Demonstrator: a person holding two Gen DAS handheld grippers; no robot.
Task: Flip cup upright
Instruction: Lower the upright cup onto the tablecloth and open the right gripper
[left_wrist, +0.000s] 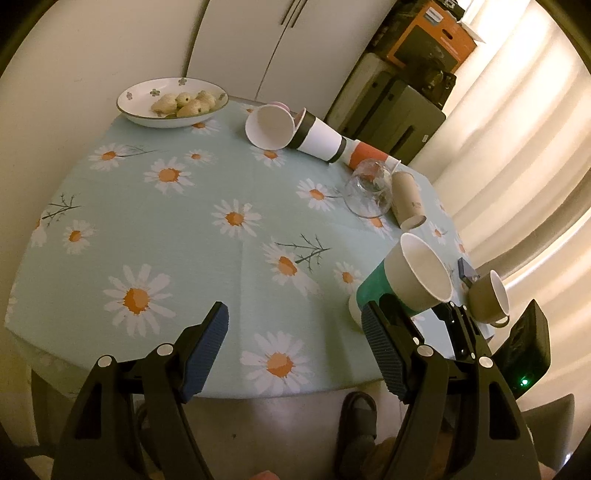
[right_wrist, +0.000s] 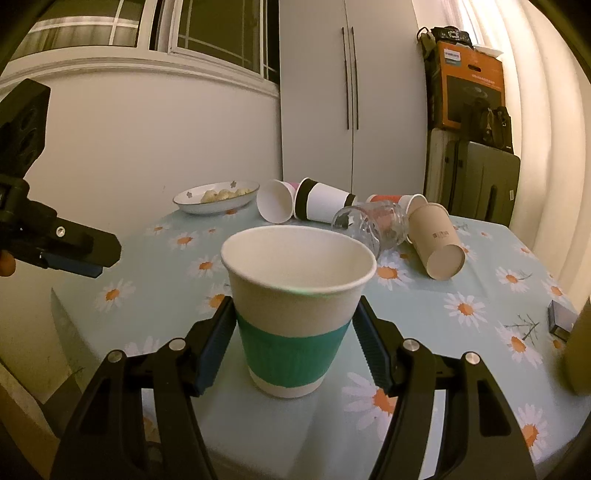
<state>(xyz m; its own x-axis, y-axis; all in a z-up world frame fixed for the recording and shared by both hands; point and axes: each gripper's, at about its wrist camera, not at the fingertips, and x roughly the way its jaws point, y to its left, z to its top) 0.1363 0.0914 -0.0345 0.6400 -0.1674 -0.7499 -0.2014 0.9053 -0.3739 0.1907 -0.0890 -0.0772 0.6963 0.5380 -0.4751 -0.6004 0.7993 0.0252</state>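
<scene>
A white paper cup with a teal sleeve (right_wrist: 295, 317) stands upright on the daisy tablecloth (right_wrist: 461, 332), mouth up. My right gripper (right_wrist: 295, 336) has a pad on each side of its sleeve, touching or nearly so. The same cup shows in the left wrist view (left_wrist: 402, 280), with the right gripper's fingers (left_wrist: 461, 328) behind it. My left gripper (left_wrist: 295, 343) is open and empty over the table's near edge, to the left of the cup. It shows side-on in the right wrist view (right_wrist: 74, 254).
Several cups lie on their sides at the back: a white one (right_wrist: 275, 201), a black-banded one (right_wrist: 321, 203), a red one (right_wrist: 391, 199), a tan one (right_wrist: 436, 240), and a clear glass (right_wrist: 373, 225). A plate of food (right_wrist: 214, 197) sits far left. A mug (left_wrist: 487, 295) stands by the right edge.
</scene>
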